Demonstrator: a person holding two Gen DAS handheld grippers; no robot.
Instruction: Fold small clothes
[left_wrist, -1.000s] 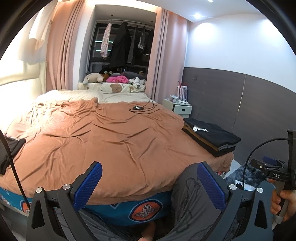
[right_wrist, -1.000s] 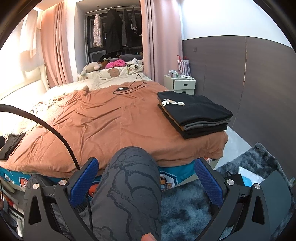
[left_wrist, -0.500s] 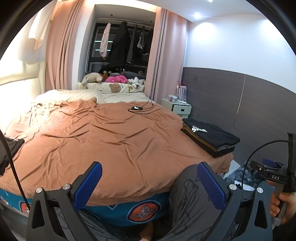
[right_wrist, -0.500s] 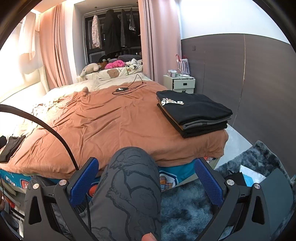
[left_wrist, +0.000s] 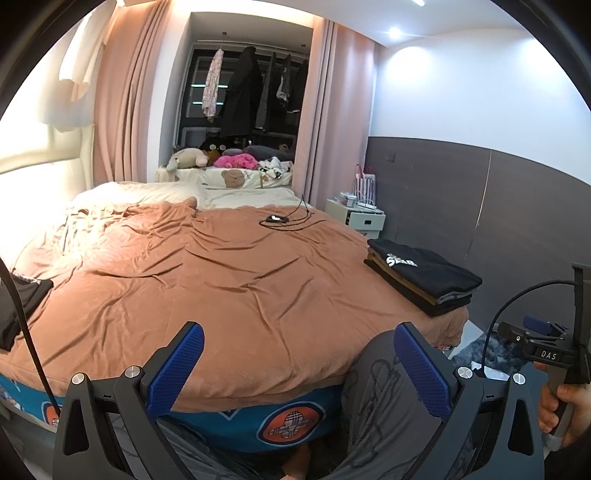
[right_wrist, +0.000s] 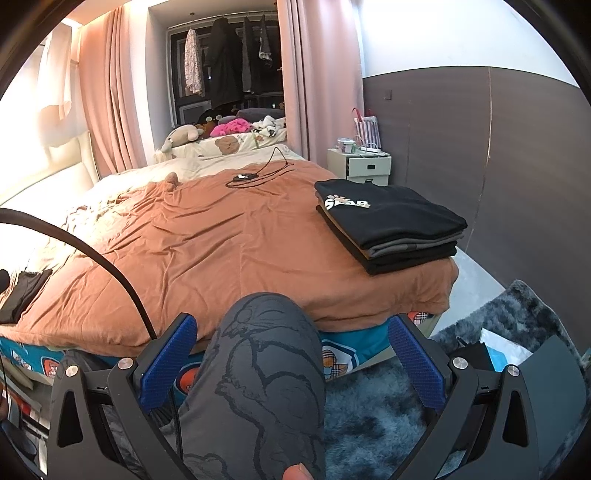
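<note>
A wide bed (left_wrist: 229, 280) under a wrinkled rust-brown cotton cover fills the pink-curtained bedroom; a small white nightstand (right_wrist: 364, 167) stands beside its far right corner. A neat stack of folded dark clothes (right_wrist: 388, 221) sits at the bed's near right corner. The left tongs (left_wrist: 295, 363) and right tongs (right_wrist: 291, 356) gape empty below the near edge, above a grey-trousered knee (right_wrist: 266, 354).

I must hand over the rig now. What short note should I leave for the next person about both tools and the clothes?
Left tool: open, empty, held low at the near edge of the bed.
Right tool: open, empty, above the person's knee.
Done: a stack of folded clothes sits on the bed's right corner.
Left: a dark garment lies unfolded at the bed's left edge; probably next, then onto the stack.
</note>
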